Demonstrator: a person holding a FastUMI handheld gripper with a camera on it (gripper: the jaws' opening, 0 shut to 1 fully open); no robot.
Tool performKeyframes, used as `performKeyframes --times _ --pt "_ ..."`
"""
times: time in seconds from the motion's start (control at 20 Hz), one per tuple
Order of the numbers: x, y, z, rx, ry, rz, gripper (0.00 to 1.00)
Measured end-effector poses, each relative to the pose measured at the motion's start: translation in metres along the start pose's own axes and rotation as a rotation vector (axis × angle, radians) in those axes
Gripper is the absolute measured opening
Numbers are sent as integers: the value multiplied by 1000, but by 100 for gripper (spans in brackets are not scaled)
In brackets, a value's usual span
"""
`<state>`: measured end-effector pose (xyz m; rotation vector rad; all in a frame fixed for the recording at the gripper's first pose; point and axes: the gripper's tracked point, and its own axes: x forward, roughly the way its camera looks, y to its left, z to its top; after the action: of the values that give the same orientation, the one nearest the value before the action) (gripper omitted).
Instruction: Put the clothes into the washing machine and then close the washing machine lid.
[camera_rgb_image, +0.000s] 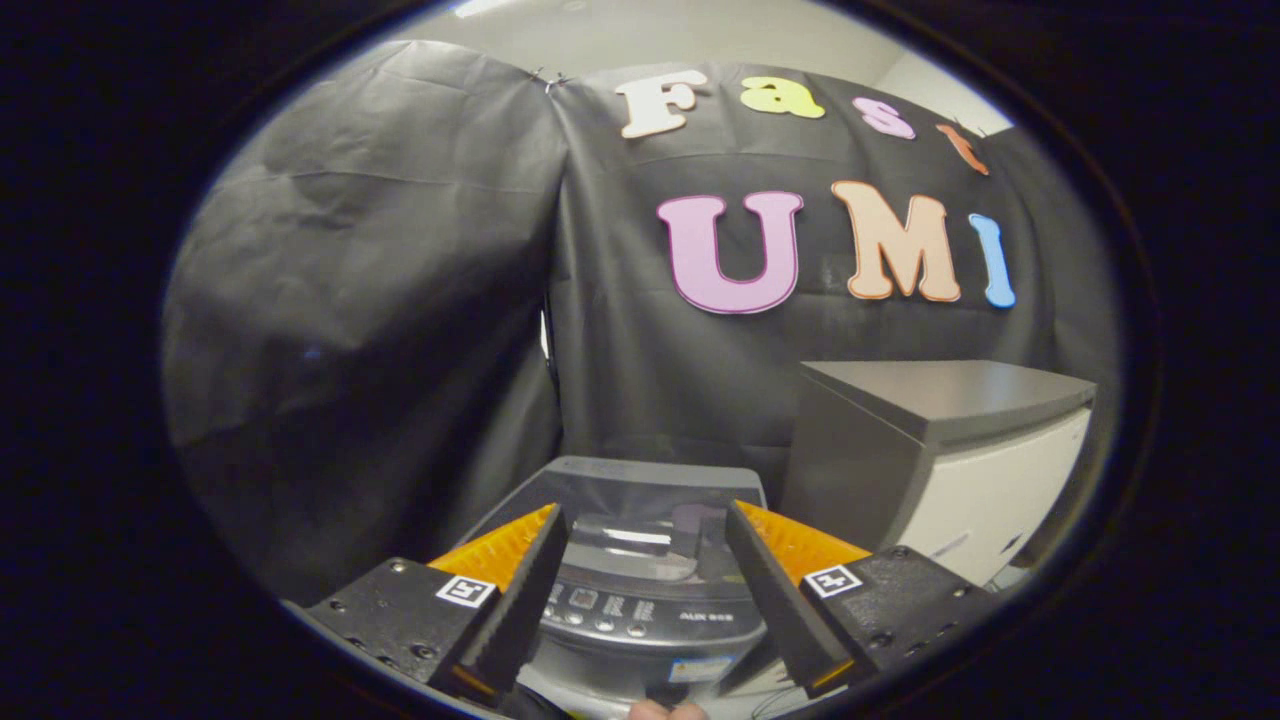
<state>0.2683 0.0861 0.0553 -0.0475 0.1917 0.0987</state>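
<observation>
A grey top-loading washing machine (640, 600) stands low, just beyond my fingers. Its control panel (625, 610) with a row of buttons faces me. Behind the panel the lid (640, 490), grey with a see-through window, appears to lie flat on the machine. My gripper (645, 512) hovers above the machine, open, with the lid's window showing in the gap and nothing held. Both fingers (525, 590) point towards the back wall.
A grey and white cabinet (940, 450) stands right of the washing machine, taller than it. Black cloth walls close off the back and left. A bit of a hand (668, 711) shows under the fingers, in front of the machine.
</observation>
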Motion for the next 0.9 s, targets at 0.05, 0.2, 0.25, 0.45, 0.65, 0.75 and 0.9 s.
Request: performKeyframes --times 0.05,0.2,0.25,0.45,0.65,0.75,0.9 --pt "-8 -3 -12 -8 12 -8 97" --pt "-34 -2 -27 41 -7 -4 97" --pt "-41 -2 -33 63 -9 1 97" --pt "-70 -8 -49 82 -24 -1 97" --pt "-87 -16 -44 165 -66 6 97" --pt "-94 -12 -40 190 -83 31 96" --pt "-107 -13 -50 135 -68 39 97"
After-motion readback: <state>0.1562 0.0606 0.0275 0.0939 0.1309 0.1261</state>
